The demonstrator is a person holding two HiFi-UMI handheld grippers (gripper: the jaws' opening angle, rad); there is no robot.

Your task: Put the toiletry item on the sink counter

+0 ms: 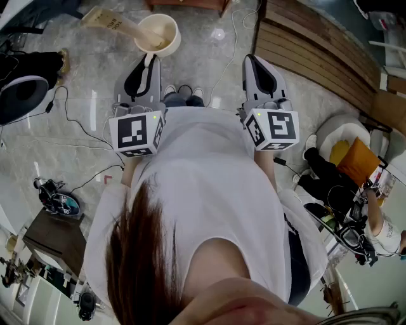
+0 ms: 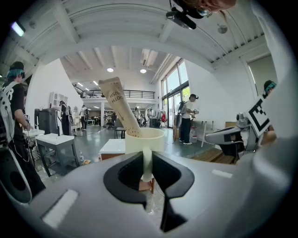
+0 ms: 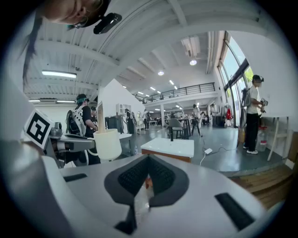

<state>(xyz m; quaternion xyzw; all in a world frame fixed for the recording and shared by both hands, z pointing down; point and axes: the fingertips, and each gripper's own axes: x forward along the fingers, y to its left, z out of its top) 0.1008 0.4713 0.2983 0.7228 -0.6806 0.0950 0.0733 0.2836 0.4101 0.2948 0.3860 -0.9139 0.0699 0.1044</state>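
Note:
A cream cup [image 1: 157, 33] hangs over the floor with a tall toothbrush box [image 1: 104, 19] leaning out of it to the left. My left gripper [image 1: 150, 60] is shut on the cup's thin handle [image 2: 147, 162], and the cup [image 2: 144, 139] and box [image 2: 122, 111] rise just beyond the jaws. My right gripper [image 1: 249, 58] is held level beside it to the right, jaws together with nothing between them [image 3: 148, 179]. From the right gripper view the cup [image 3: 108, 144] shows off to the left.
A low white table with a wooden base [image 3: 170, 148] stands ahead. A slatted wooden platform [image 1: 317, 57] lies at the right. Cables [image 1: 82, 124] trail over the marble floor. Several people [image 2: 188, 118] stand around the hall, one close at the left [image 2: 14, 116].

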